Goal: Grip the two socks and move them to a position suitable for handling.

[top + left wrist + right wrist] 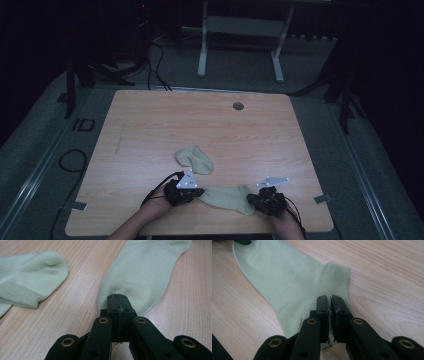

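Observation:
A pale green sock [225,198] lies stretched flat near the table's front edge, between my two grippers. My left gripper [197,192] is shut on its toe end, where the fabric [140,272] puckers at the closed tips [117,296]. My right gripper [252,200] is shut on the other end, near the heel and ribbed cuff [339,275]; a sliver of the sock [287,282] shows between its pressed jaws [329,298]. A second matching sock [194,160] lies folded on the table just beyond, and its cuff [22,277] lies to the left in the left gripper view.
The wooden table [150,120] has a round cable hole [238,106] near its far edge. A white desk frame [240,40] stands on the floor behind it, and cables [70,160] trail on the floor at the left. The person's hands come in at the front edge.

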Demonstrator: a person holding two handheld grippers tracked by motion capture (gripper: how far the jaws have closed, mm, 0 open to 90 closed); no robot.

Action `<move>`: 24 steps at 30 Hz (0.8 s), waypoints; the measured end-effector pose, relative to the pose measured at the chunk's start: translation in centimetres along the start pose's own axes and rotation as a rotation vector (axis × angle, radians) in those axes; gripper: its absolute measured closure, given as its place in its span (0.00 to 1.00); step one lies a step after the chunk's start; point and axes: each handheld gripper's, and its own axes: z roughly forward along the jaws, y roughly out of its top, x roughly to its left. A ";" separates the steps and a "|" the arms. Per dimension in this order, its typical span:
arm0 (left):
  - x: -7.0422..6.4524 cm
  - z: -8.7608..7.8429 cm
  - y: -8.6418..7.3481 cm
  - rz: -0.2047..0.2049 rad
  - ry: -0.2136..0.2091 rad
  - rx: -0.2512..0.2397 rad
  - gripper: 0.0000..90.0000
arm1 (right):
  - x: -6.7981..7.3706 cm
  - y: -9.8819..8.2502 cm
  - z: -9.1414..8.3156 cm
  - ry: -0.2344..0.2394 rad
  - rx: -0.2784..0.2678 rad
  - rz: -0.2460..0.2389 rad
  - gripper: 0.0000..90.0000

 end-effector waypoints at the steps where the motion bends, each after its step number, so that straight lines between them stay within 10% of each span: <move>1: 0.0 0.0 0.0 -0.001 0.001 -0.002 0.99 | 0.0 0.0 0.0 0.003 0.001 0.003 0.94; 14: -0.5 -0.2 -0.1 -0.004 -0.025 -0.001 0.99 | -0.1 0.4 0.1 0.006 0.012 -0.011 0.90; 24: -0.7 -2.4 -0.1 -0.068 -0.036 -0.048 0.48 | 0.7 4.1 -1.2 0.006 -0.042 -0.077 0.73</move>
